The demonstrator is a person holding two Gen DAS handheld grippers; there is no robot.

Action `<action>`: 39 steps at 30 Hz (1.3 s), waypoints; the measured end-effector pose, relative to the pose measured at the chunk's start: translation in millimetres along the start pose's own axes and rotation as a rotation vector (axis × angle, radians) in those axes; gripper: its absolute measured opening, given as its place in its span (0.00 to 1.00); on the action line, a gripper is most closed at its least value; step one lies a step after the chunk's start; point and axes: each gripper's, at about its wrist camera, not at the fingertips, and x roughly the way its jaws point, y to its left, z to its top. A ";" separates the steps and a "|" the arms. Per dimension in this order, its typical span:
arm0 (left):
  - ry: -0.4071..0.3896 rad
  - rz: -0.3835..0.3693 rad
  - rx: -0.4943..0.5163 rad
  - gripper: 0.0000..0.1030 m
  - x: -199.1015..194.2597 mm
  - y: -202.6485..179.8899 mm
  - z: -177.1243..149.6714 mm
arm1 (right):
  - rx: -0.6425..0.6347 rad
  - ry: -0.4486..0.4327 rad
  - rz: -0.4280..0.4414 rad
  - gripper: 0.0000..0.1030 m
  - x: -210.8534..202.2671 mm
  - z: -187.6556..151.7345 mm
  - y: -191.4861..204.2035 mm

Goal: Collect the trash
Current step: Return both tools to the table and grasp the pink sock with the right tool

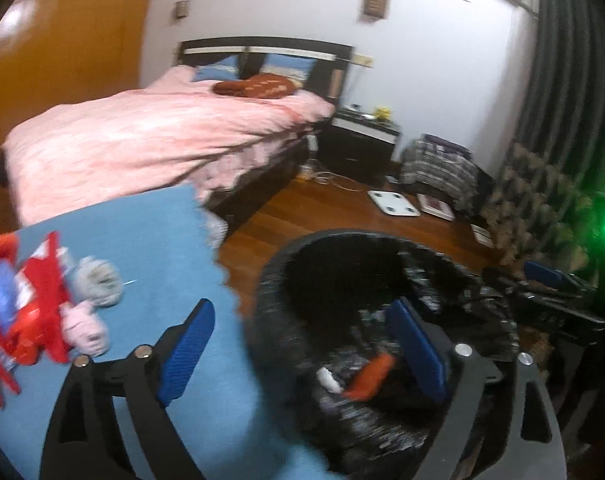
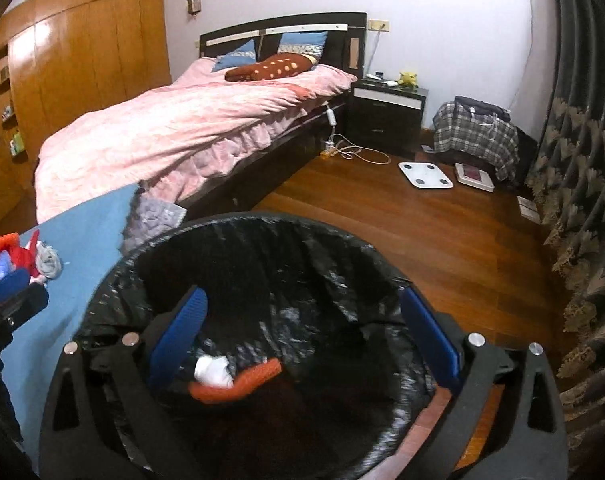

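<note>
A round bin with a black liner [image 2: 262, 248] stands on the wood floor beside a blue-covered surface [image 1: 150, 232]. An orange wrapper [image 2: 238, 384] and a white crumpled piece [image 2: 212, 368] lie in the bin; both also show in the left wrist view, the orange wrapper [image 1: 368, 376] beside the white piece [image 1: 328, 380]. My right gripper [image 2: 302, 336] is open and empty over the bin mouth. My left gripper [image 1: 302, 344] is open and empty, straddling the bin rim [image 1: 262, 280]. On the blue surface lie a red-and-blue packet [image 1: 18, 300], a grey wad [image 1: 96, 280] and a pink wad [image 1: 86, 328].
A bed with a pink cover [image 2: 174, 128] stands behind. A black nightstand [image 2: 386, 112], a white scale [image 2: 424, 174], a plaid-covered bag [image 2: 476, 128] and cables [image 2: 354, 152] are on the wood floor. Dark curtains [image 2: 582, 160] hang at right.
</note>
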 end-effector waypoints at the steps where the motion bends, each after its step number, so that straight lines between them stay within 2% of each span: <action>1: -0.007 0.024 -0.012 0.87 -5.1 8.7 -2.2 | -0.004 -0.002 0.008 0.92 -1.0 2.7 5.9; 9: -0.066 0.285 -0.070 0.92 -51.7 90.7 -26.6 | -0.089 -0.027 0.157 0.93 -5.1 15.5 92.8; 16: -0.058 0.465 -0.145 0.92 -67.4 161.8 -50.2 | -0.170 -0.026 0.295 0.93 -1.6 20.3 176.9; 19: -0.050 0.500 -0.170 0.92 -69.7 185.0 -61.6 | -0.224 -0.018 0.334 0.93 7.8 16.1 217.7; 26: -0.038 0.529 -0.204 0.92 -67.9 214.2 -76.7 | -0.295 0.023 0.390 0.93 38.2 4.0 278.6; 28: -0.040 0.536 -0.210 0.92 -68.4 216.5 -79.5 | -0.316 0.039 0.401 0.89 46.4 -0.6 291.5; 30: -0.038 0.537 -0.225 0.92 -68.8 221.5 -81.1 | -0.334 0.065 0.414 0.77 54.8 -5.8 301.2; 35: -0.026 0.537 -0.267 0.91 -67.2 231.4 -83.0 | -0.356 0.117 0.436 0.70 71.9 -14.1 322.3; 39: -0.023 0.532 -0.278 0.91 -66.9 234.4 -84.6 | -0.375 0.127 0.452 0.68 75.6 -18.9 333.3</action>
